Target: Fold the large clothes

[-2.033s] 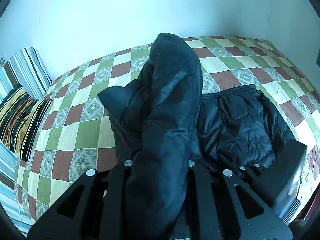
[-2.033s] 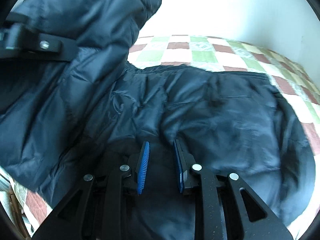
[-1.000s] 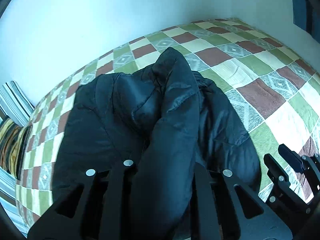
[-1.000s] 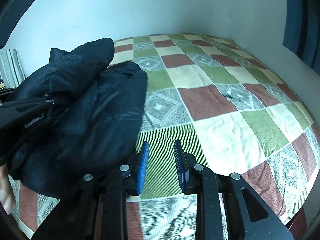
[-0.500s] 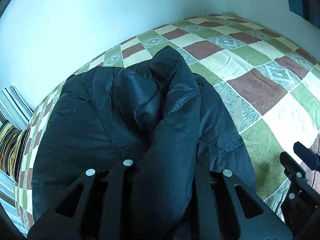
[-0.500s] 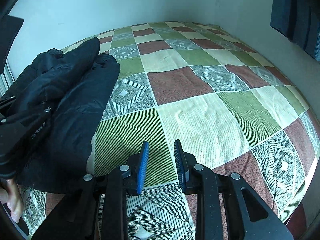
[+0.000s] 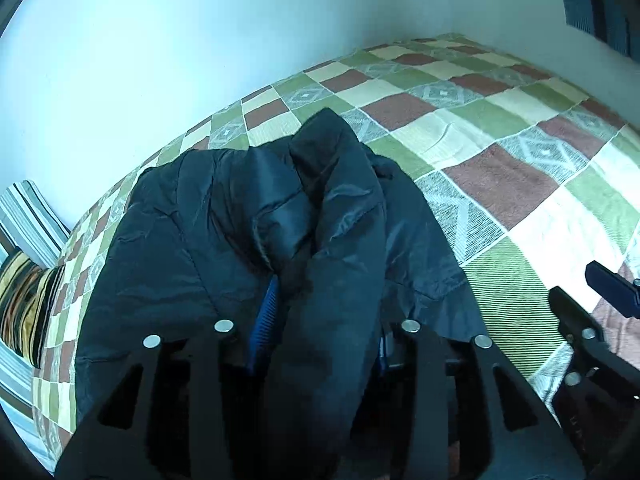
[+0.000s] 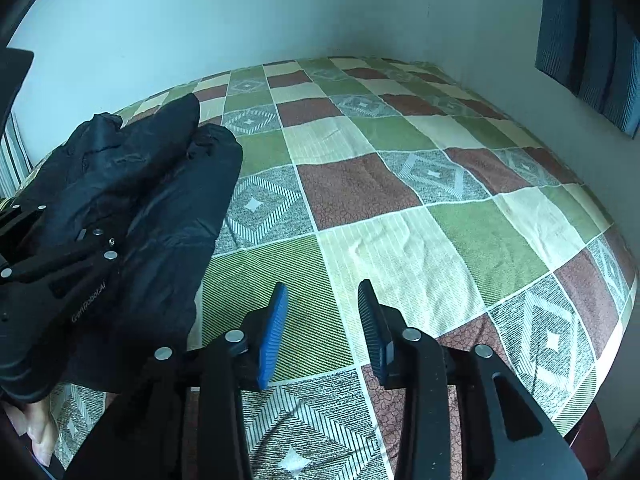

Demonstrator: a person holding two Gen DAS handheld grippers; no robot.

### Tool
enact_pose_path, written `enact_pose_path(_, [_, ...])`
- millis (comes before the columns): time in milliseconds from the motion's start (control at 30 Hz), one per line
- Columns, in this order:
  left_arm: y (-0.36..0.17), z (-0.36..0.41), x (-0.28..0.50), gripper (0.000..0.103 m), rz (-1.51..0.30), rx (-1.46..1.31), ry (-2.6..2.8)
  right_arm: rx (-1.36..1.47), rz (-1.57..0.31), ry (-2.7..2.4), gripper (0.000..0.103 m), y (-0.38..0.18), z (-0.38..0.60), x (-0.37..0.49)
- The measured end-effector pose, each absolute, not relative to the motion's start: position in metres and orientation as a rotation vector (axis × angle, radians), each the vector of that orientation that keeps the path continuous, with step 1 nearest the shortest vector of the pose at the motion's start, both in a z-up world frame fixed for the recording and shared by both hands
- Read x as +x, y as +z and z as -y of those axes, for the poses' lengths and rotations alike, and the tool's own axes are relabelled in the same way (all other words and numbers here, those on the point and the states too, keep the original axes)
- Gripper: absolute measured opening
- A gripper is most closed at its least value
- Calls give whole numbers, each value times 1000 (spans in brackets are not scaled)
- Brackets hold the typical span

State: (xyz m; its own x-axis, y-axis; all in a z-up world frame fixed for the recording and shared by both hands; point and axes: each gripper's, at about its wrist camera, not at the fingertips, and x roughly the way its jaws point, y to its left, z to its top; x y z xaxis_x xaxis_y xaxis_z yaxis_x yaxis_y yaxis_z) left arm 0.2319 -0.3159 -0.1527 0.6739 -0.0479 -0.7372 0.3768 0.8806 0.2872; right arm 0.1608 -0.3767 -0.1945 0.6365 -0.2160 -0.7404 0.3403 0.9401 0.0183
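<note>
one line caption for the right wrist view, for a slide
Right tool opening, empty, over the checked bedspread; black jacket lies left.

Loads of open room on the checkered green, brown and cream bedspread (image 8: 400, 208) to the right of the bulky dark navy puffer jacket (image 7: 224, 248), clear right up to the pale wall (image 8: 240, 12). Left of the jacket it's tighter, with striped pillows (image 7: 24, 280) stacked against the wall.

"GenRobot.AI" on left gripper (image 8: 52, 280)
</note>
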Motion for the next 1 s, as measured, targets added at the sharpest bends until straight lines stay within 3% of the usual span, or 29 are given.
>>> enact_pose_path(267, [-104, 306, 210, 53, -761, 356, -370, 136, -784, -307, 38, -172, 364, 158])
enact_pose_path(667, [-44, 231, 202, 58, -687, 273, -288, 97, -719, -261, 38, -133, 333, 157])
enact_pose_path(733, [-40, 207, 208, 59, -687, 261, -241, 84, -701, -246, 39, -124, 324, 160])
enact_pose_path(800, [-42, 185, 216, 59, -702, 248, -200, 72, -683, -234, 47, -116, 314, 165])
enact_pose_path(1000, [-58, 128, 241, 59, -755, 211, -99, 34, -669, -178, 48, -102, 282, 188])
